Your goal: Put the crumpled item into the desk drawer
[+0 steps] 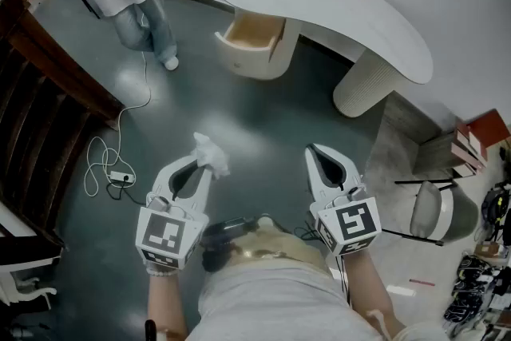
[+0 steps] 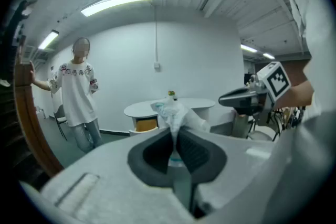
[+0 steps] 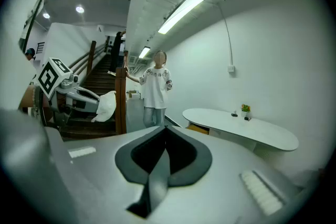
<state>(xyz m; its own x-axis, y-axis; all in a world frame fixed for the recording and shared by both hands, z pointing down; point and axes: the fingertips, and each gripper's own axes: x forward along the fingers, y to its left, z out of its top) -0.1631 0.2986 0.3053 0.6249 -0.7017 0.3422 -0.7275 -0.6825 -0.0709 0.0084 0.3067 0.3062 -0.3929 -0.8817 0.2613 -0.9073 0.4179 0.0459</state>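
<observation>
White crumpled item (image 1: 210, 150); white desk (image 1: 311, 0).

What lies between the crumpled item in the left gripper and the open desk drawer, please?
Only bare grey floor, as the head view shows: nothing stands between the crumpled item in the left gripper and the drawer.

Bright ceiling tubes (image 2: 118, 0) light evenly (fisheye edges dark, bent).

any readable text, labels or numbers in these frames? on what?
None legible.
Print on bystander's shirt: too blurred to read.
Teal print on crumpled item: too small to read.
Cubes on left gripper and right gripper: square markers only, no letters.
</observation>
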